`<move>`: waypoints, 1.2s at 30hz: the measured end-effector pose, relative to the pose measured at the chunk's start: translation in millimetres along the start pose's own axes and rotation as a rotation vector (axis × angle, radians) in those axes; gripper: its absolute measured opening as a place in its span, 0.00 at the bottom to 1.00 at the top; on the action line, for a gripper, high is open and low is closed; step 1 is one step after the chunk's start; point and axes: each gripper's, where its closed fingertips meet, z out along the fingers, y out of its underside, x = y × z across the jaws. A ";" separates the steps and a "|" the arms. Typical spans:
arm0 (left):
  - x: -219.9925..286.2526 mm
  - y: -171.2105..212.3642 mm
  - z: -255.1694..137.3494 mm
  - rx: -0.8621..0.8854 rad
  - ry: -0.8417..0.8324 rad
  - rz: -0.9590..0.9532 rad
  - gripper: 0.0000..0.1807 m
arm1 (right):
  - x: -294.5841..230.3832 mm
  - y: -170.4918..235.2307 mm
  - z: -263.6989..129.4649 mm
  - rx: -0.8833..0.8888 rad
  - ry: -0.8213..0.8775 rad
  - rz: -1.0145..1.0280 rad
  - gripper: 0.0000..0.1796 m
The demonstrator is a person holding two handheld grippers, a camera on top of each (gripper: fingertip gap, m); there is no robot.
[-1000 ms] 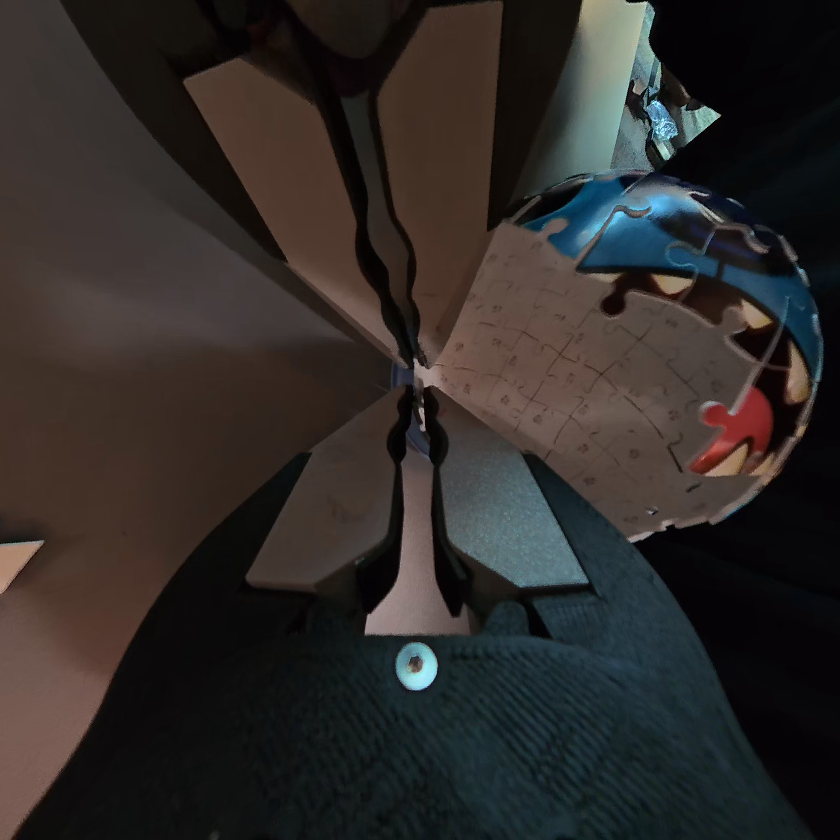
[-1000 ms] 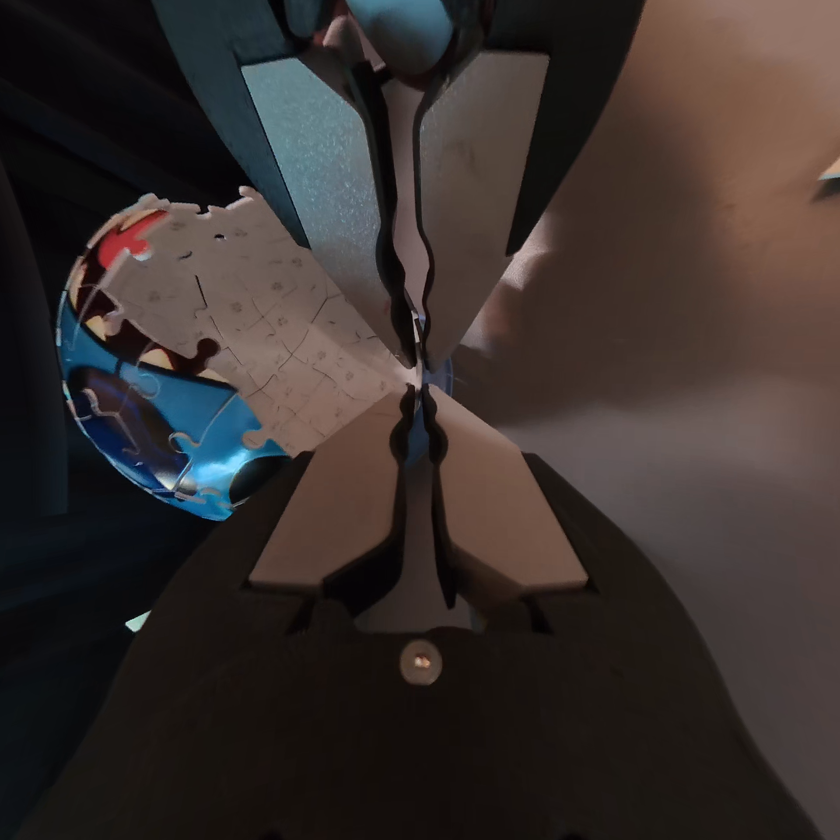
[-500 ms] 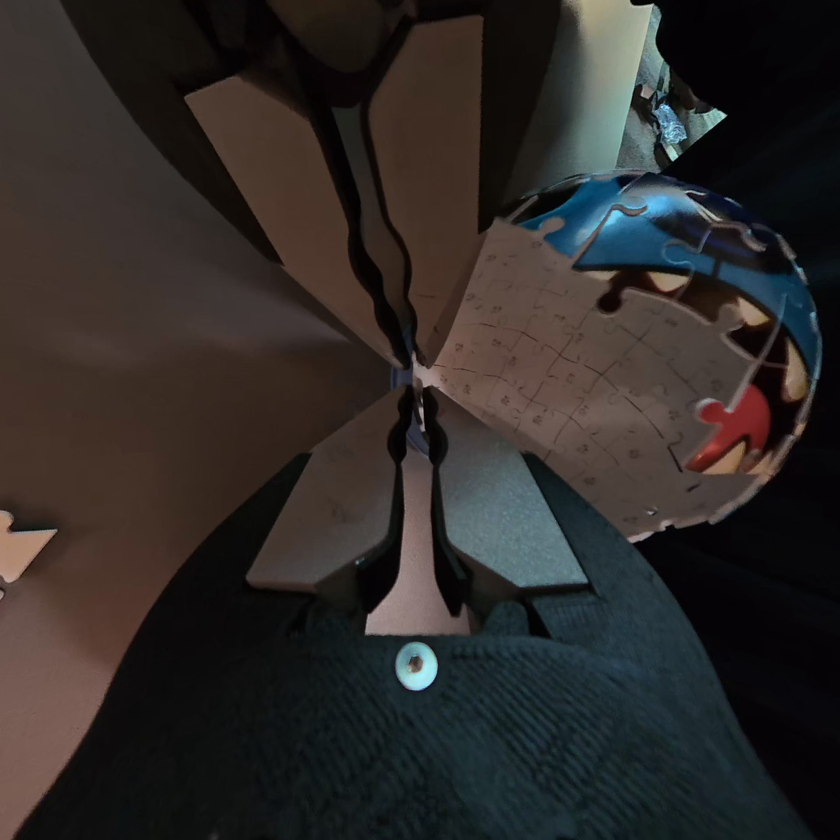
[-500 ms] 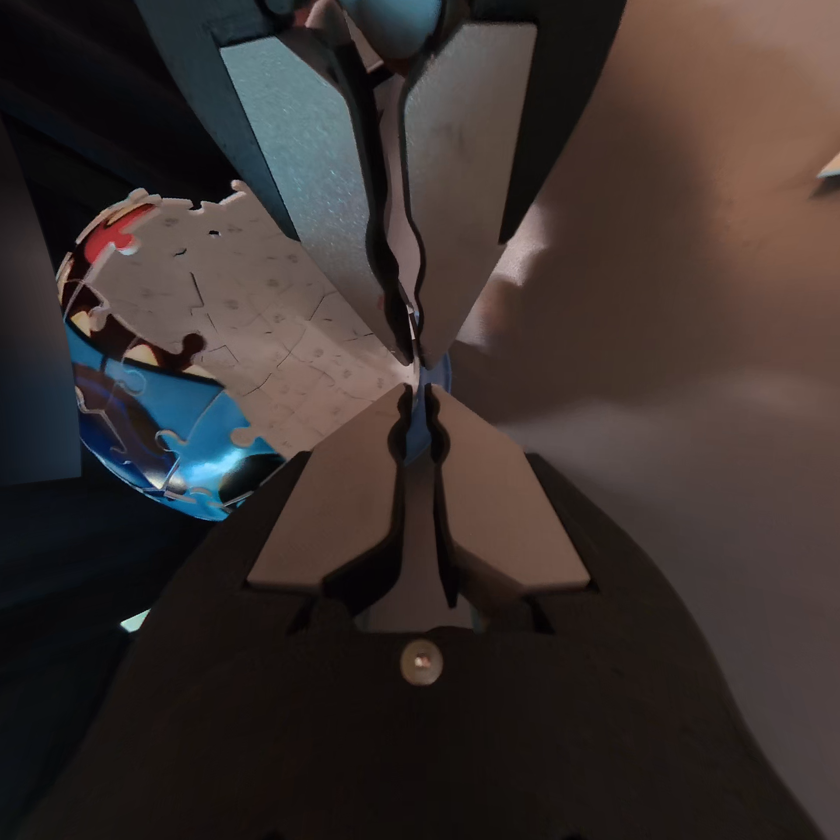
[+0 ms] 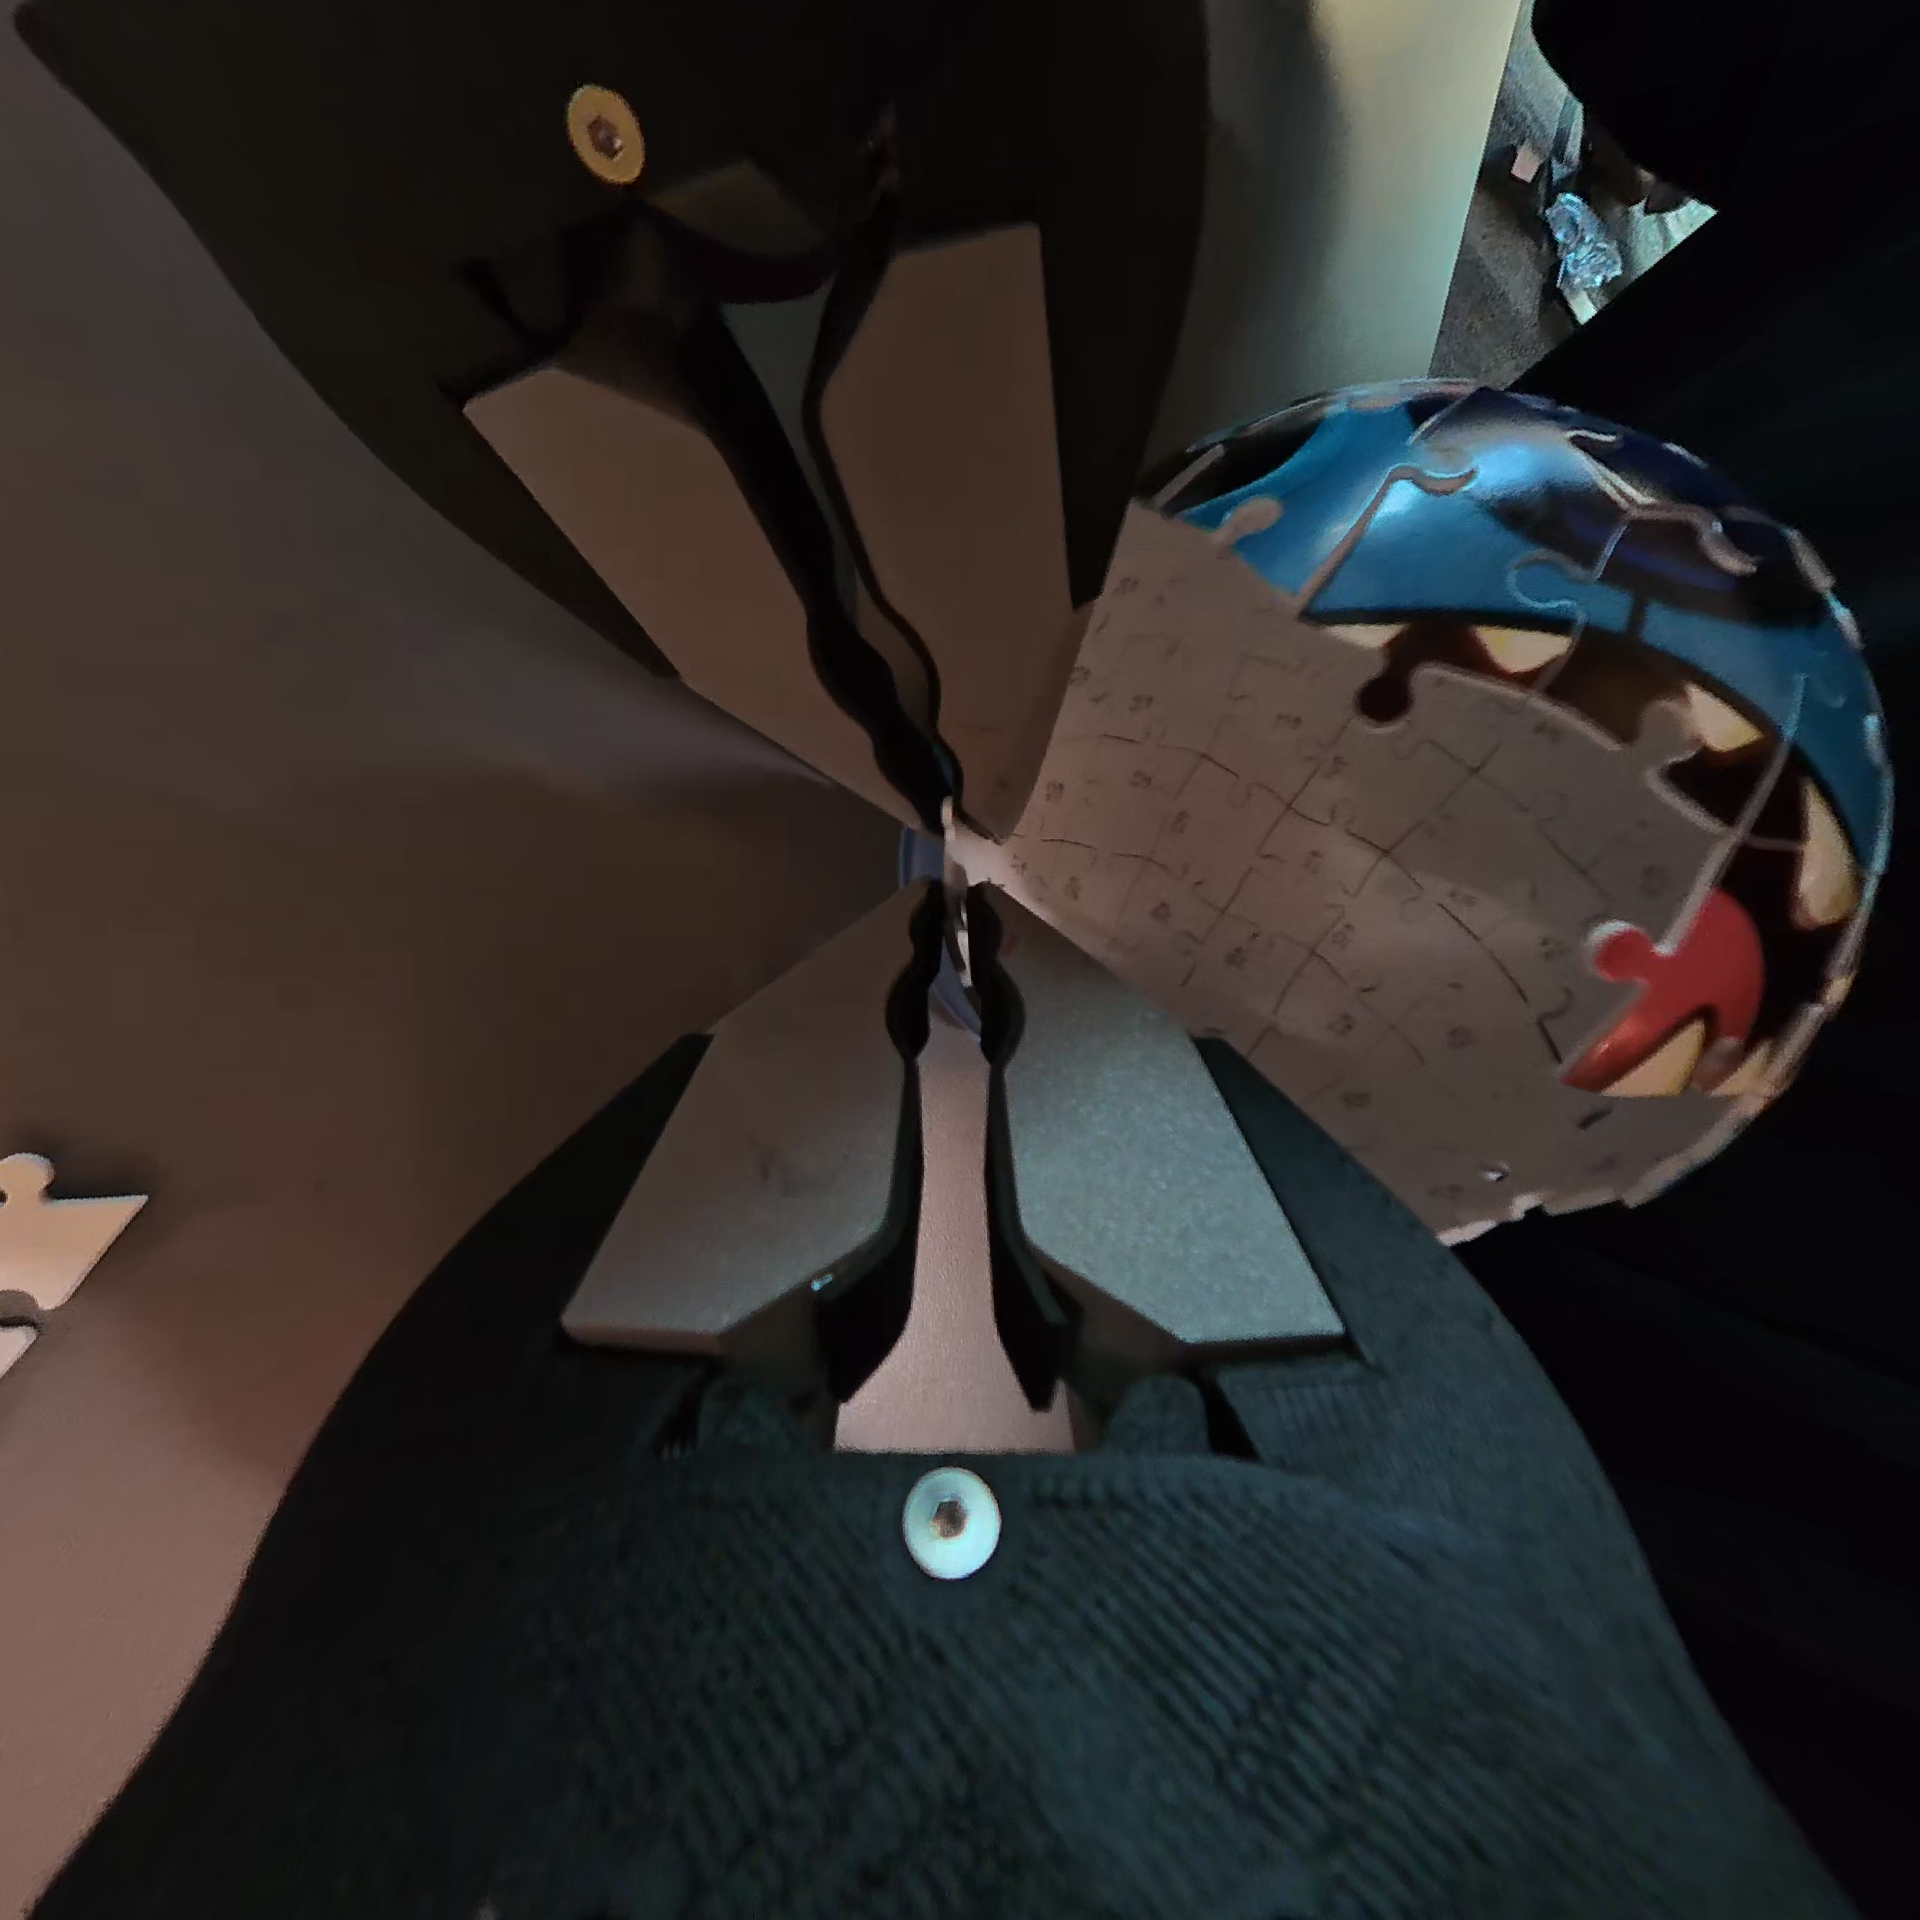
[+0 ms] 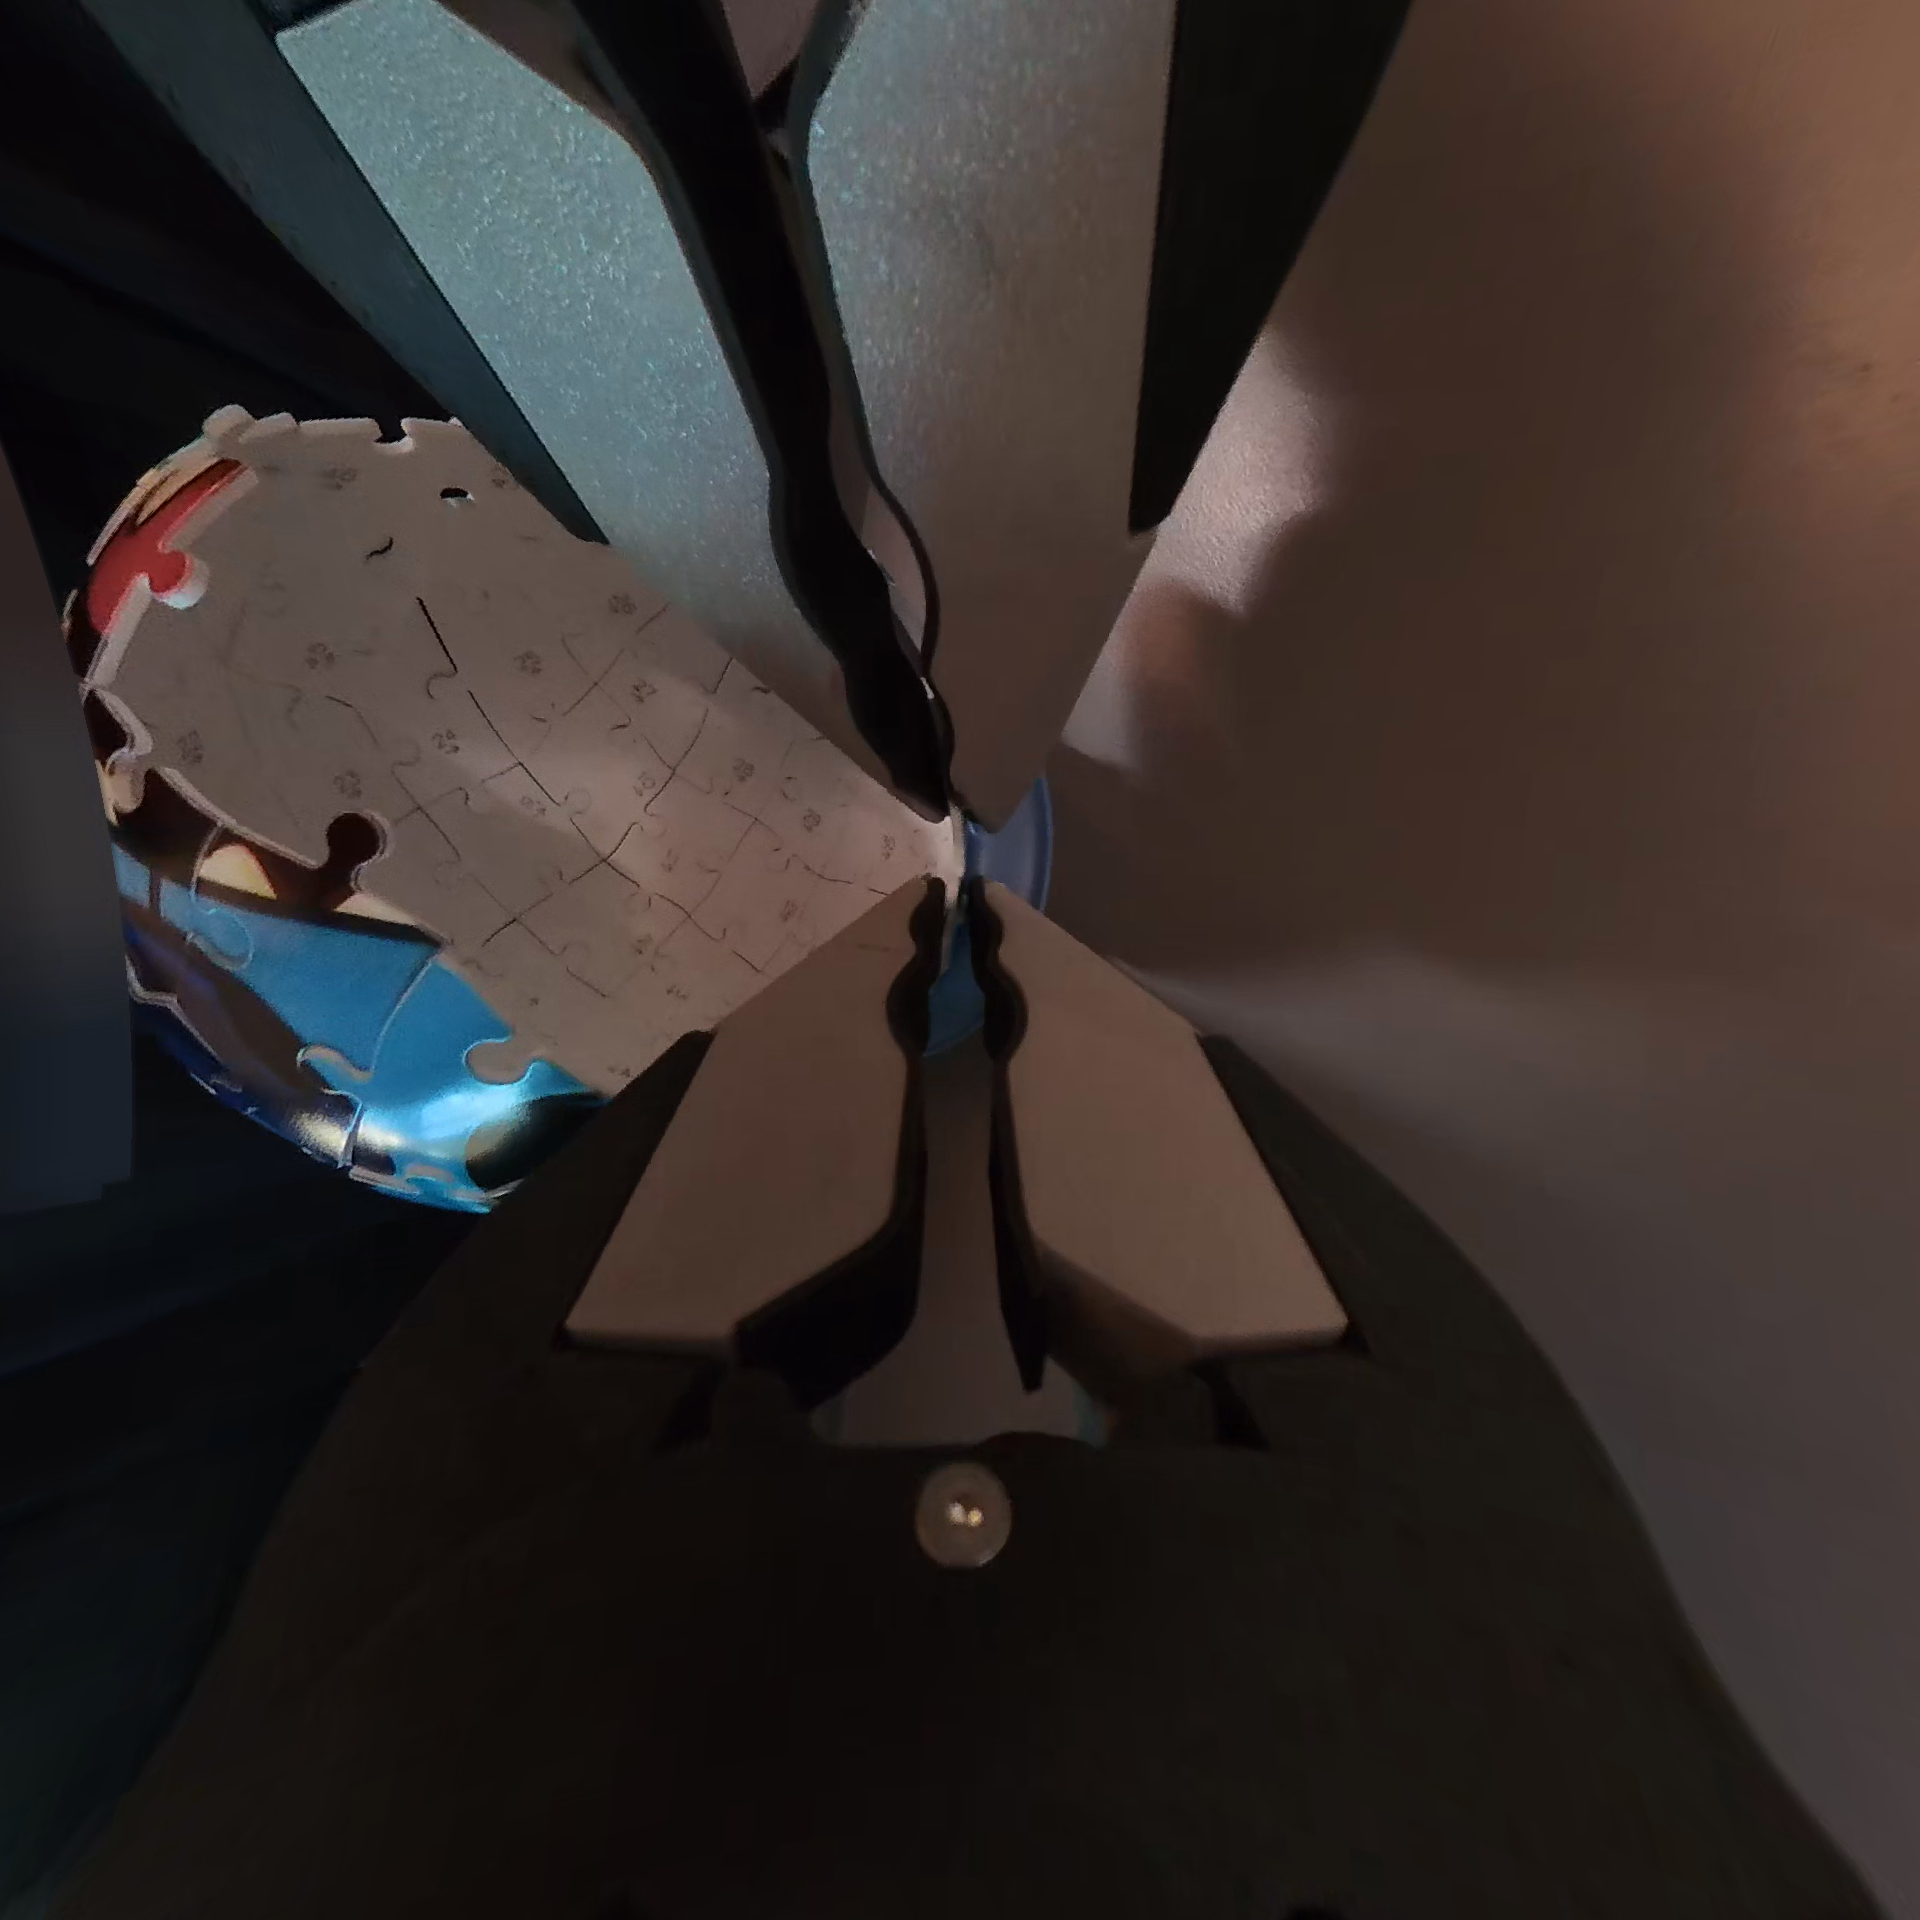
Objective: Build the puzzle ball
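We hold the half-built puzzle ball (image 5: 1455,831) above the tan counter (image 5: 260,831) with both tools meeting tip to tip at its rim. Our left tool (image 5: 951,925) is pinched nearly closed on the rim's edge, and our right tool (image 6: 951,914) is clamped the same way on that edge from the opposite side. The ball's pale inner side faces us, its blue, red and dark printed shell curving behind. A loose puzzle piece (image 5: 52,1236) lies on the counter, well apart to our left.
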 end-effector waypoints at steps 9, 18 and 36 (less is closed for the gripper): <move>-1.9 0.5 -1.0 0.002 -0.012 -0.015 0.01 | 1.6 -1.7 -0.2 0.019 0.014 -0.002 0.00; -2.7 0.2 -1.7 0.000 -0.023 0.000 0.01 | 2.4 -2.5 -0.5 0.018 0.012 0.001 0.00; -2.0 2.2 -2.3 0.000 -0.035 -0.005 0.01 | 2.7 -11.0 3.6 0.024 0.013 -0.019 0.00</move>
